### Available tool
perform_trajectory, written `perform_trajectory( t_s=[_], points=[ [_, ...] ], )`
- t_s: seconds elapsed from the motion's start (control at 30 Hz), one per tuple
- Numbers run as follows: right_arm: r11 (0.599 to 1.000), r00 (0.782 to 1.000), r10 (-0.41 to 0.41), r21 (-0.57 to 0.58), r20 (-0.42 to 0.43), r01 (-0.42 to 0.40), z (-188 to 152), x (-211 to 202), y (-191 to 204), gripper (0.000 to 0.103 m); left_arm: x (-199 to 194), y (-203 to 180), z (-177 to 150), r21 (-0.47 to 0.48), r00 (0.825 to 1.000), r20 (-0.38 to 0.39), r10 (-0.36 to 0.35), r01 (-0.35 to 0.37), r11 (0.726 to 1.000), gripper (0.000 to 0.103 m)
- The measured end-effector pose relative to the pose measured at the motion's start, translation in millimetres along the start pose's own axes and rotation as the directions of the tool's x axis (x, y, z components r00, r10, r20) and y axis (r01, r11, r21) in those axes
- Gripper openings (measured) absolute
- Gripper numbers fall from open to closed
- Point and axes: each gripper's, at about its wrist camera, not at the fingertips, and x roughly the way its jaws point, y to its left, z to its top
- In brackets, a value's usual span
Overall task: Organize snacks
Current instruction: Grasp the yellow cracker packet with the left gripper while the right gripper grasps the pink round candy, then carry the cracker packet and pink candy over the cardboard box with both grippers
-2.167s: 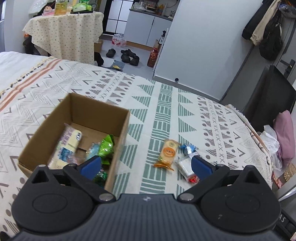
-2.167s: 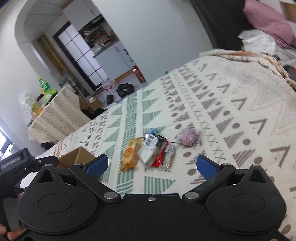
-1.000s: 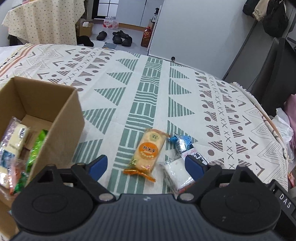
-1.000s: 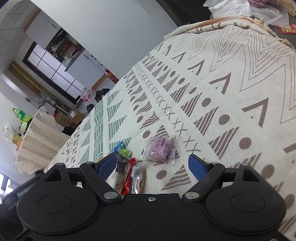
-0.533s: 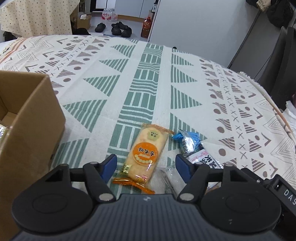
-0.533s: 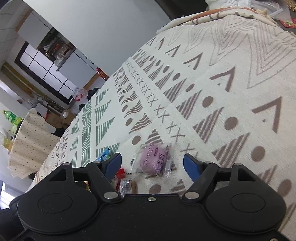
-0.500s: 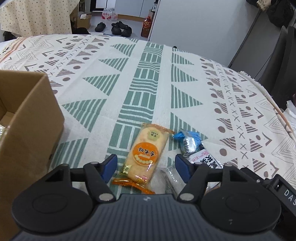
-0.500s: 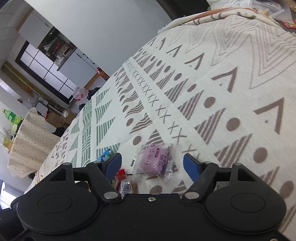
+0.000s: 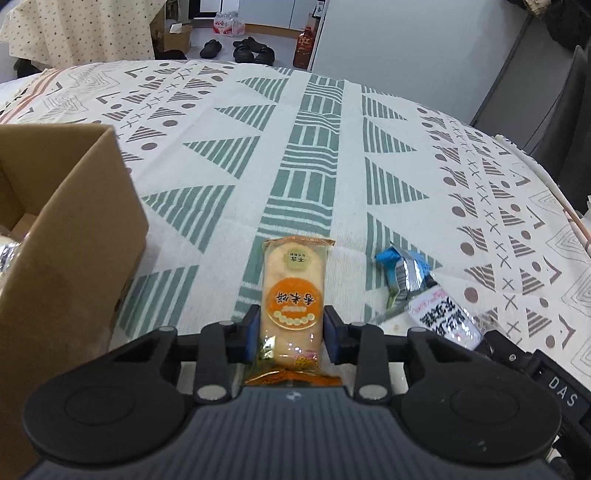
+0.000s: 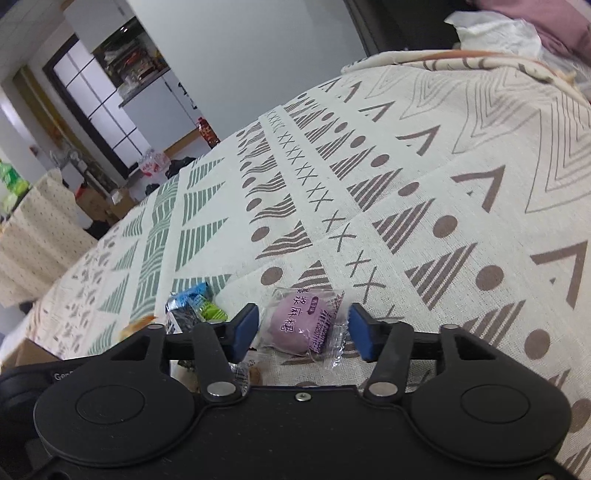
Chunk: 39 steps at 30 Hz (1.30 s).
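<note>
My left gripper [image 9: 291,332] is shut on an orange rice-cracker packet [image 9: 293,291] that lies on the patterned bedspread [image 9: 314,147]; its blue pads press the packet's sides. A cardboard box [image 9: 74,236] stands just to its left. My right gripper [image 10: 302,332] is partly closed around a purple mochi packet [image 10: 303,323] on the bedspread [image 10: 406,166]; small gaps remain between the pads and the wrapper. A blue-and-silver packet [image 9: 402,273] and a white printed packet [image 9: 443,319] lie to the right of the cracker.
A blue-green packet [image 10: 195,301] and more wrappers lie left of my right gripper. Beyond the bed are a table with a dotted cloth [image 9: 81,26], shoes [image 9: 251,50] on the floor and a dark chair [image 9: 561,103].
Both grippers moved forward and down. The left jaws closed onto the orange cracker packet. The right jaws narrowed around the purple packet.
</note>
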Motion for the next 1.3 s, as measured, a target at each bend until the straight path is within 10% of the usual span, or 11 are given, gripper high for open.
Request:
perform_trajectory(
  t_s=[0.3, 1.3],
  points=[
    [0.999, 0.999, 0.036, 0.031, -0.029, -0.035, -6, -18, -5, 0.035, -35, 2, -11, 0.019, 1.000, 0.028, -0.014, 0.013, 1.000, 0.034],
    [0.988, 0.989, 0.130, 0.071, 0.071, -0.135, -28, -129, 16, 0.033, -170, 79, -27, -0.093, 0.977, 0.183, -0.108, 0.127, 0.988, 0.034]
  ],
)
